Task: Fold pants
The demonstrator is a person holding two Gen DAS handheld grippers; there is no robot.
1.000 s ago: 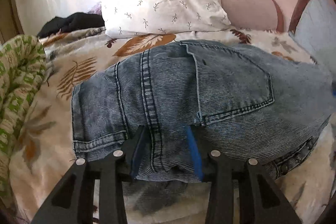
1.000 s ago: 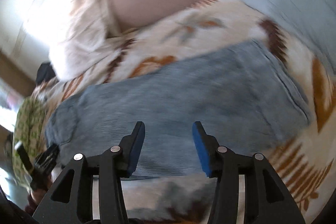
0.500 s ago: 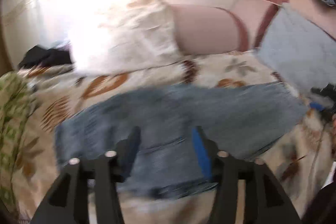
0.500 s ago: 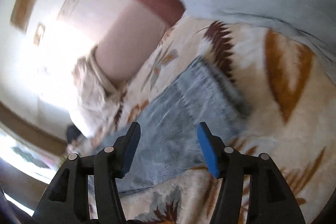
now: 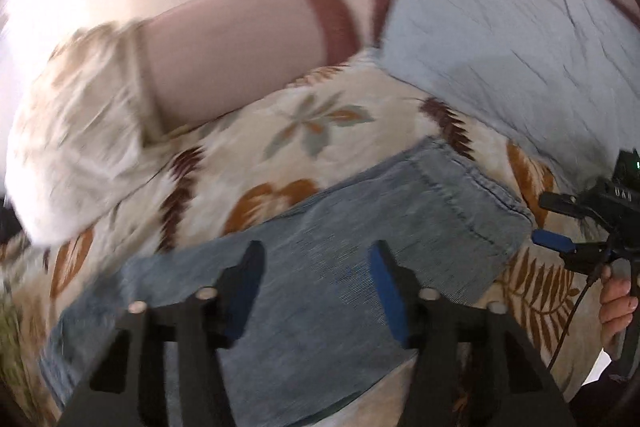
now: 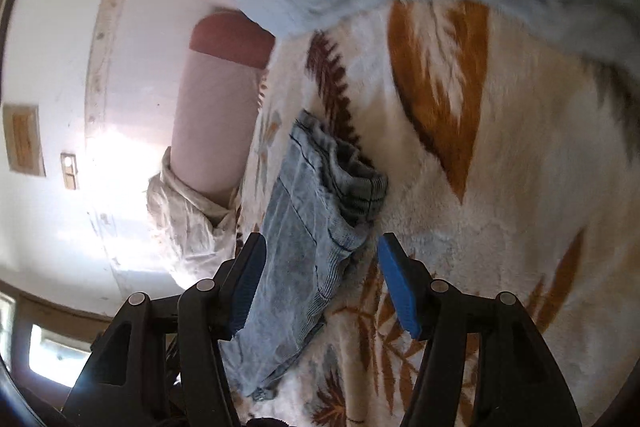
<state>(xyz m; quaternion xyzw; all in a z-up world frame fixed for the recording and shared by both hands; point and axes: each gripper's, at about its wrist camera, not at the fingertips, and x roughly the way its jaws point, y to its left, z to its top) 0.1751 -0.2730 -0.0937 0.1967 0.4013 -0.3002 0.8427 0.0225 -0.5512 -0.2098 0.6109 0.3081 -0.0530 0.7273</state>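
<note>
Light-blue jeans (image 5: 340, 251) lie folded lengthwise across a leaf-patterned blanket (image 5: 312, 131). My left gripper (image 5: 316, 287) hovers over the middle of the legs; its jaws are closing, with denim below them and nothing pinched. The right gripper (image 5: 554, 223), held by a hand (image 5: 616, 303), sits just off the hem end at the right. In the right wrist view the jeans (image 6: 308, 227) run away from the camera, the hem at the far end. The right gripper (image 6: 322, 259) is open and rolled sideways, and the denim edge lies between its blue pads (image 6: 396, 287) without being pressed.
A blue-grey pillow (image 5: 500, 27) lies at the back right, close to the hem. A pink bolster (image 5: 232, 51) and a white patterned pillow (image 5: 76, 131) line the wall behind. The fluffy blanket (image 6: 500, 207) spreads bare to the right of the jeans.
My left gripper let go of the denim near the waist, rose and swung right toward the leg end. The right gripper rolled sideways and came down at the hem. Both jaws stand wider.
</note>
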